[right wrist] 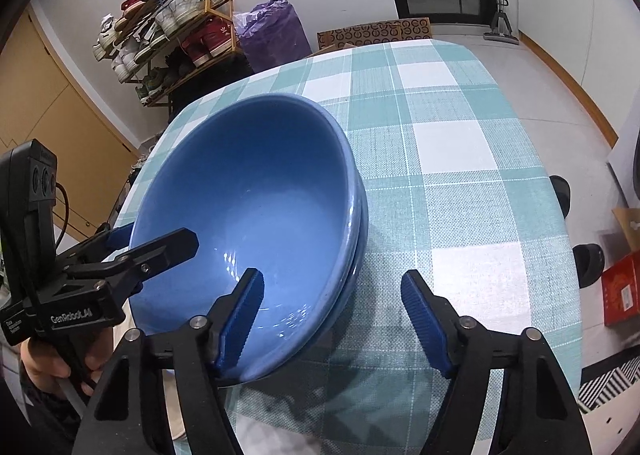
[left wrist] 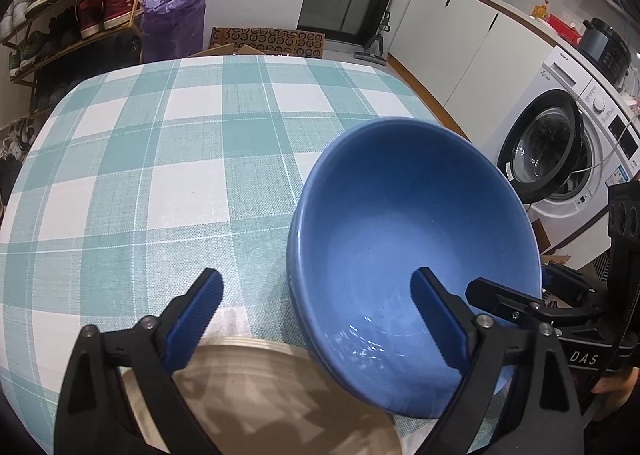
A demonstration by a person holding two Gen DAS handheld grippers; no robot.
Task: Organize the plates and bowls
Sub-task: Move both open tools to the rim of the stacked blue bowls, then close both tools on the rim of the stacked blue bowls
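Note:
A blue bowl (left wrist: pixel 404 239) sits nested on a second blue bowl on the checked tablecloth; the stack also shows in the right wrist view (right wrist: pixel 248 199). My left gripper (left wrist: pixel 316 315) is open, its right finger over the bowl's inside and its left finger over the cloth. A beige plate (left wrist: pixel 256 395) lies under it at the near table edge. My right gripper (right wrist: pixel 332 319) is open, its left finger inside the bowl's near rim and its right finger outside over the cloth. Each gripper shows in the other's view.
The table (left wrist: pixel 160 159) carries a teal-and-white checked cloth. A washing machine (left wrist: pixel 560 143) and white cabinets stand to the right. A shoe rack (right wrist: pixel 168 31) and a purple bag (right wrist: pixel 272 31) stand beyond the far edge. A red box (right wrist: pixel 622 291) lies on the floor.

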